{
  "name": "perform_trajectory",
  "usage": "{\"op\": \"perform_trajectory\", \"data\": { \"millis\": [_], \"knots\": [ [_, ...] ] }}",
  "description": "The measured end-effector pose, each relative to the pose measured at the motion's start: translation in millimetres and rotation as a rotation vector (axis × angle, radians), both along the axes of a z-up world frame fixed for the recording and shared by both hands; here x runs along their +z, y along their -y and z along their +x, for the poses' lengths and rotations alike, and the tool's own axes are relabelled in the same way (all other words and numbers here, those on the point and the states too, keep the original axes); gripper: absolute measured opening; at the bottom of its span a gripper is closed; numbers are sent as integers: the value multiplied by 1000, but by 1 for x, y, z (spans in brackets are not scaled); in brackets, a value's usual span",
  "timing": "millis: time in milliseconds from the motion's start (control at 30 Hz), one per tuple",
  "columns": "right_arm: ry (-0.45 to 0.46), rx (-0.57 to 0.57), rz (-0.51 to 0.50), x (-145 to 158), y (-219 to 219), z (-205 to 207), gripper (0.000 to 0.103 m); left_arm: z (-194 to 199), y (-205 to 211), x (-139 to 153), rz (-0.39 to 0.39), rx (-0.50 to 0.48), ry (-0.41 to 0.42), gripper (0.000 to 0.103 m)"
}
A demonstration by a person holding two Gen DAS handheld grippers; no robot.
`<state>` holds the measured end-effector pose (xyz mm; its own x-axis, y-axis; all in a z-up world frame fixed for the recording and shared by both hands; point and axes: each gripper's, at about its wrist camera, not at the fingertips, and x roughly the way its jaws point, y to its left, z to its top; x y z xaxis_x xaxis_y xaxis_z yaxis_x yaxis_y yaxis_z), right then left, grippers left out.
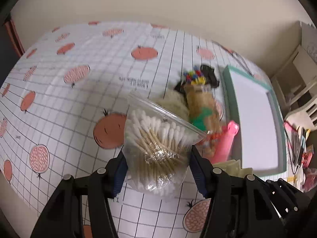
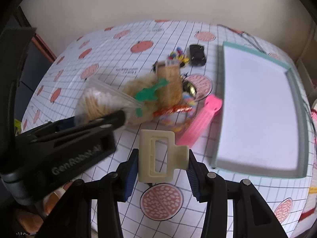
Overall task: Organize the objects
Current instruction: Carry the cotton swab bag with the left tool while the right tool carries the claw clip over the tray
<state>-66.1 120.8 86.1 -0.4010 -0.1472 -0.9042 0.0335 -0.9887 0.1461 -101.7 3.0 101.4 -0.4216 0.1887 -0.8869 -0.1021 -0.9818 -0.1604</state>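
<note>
My left gripper [image 1: 157, 168] is shut on a clear bag of cotton swabs [image 1: 156, 144], lifted off the tablecloth; the bag [image 2: 99, 101] and the left gripper's black body [image 2: 65, 138] also show in the right wrist view. My right gripper [image 2: 161, 170] is shut on a cream hair claw clip [image 2: 158, 156], held above the cloth. A white tray with a teal rim [image 2: 220, 107] lies to the right, the tray [image 1: 229, 107] also at right in the left wrist view. A pile stays on the cloth: a pink comb [image 2: 200, 121], a beige packet with green print [image 2: 168, 87], a black toy car [image 2: 197, 54].
The table has a white grid cloth with orange fruit prints [image 1: 79, 69]. Coloured pushpins [image 1: 195, 76] and a fluffy beige item [image 1: 174, 101] lie in the pile. Cables [image 2: 249, 35] run behind the tray. Shelves and clutter [image 1: 301, 99] stand off the table's right edge.
</note>
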Motion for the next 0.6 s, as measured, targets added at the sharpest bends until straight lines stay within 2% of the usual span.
{"op": "perform_trajectory", "data": {
  "millis": [167, 300, 600],
  "knots": [
    [-62, -37, 64, 13, -15, 2, 48, -7, 3, 6, 72, 26, -83, 60],
    [-91, -87, 70, 20, -37, 3, 48, -9, 2, 14, 110, 28, -141, 60],
    [-118, -208, 68, 20, -95, 2, 48, -6, -24, 28, 125, -58, -237, 60]
  ]
}}
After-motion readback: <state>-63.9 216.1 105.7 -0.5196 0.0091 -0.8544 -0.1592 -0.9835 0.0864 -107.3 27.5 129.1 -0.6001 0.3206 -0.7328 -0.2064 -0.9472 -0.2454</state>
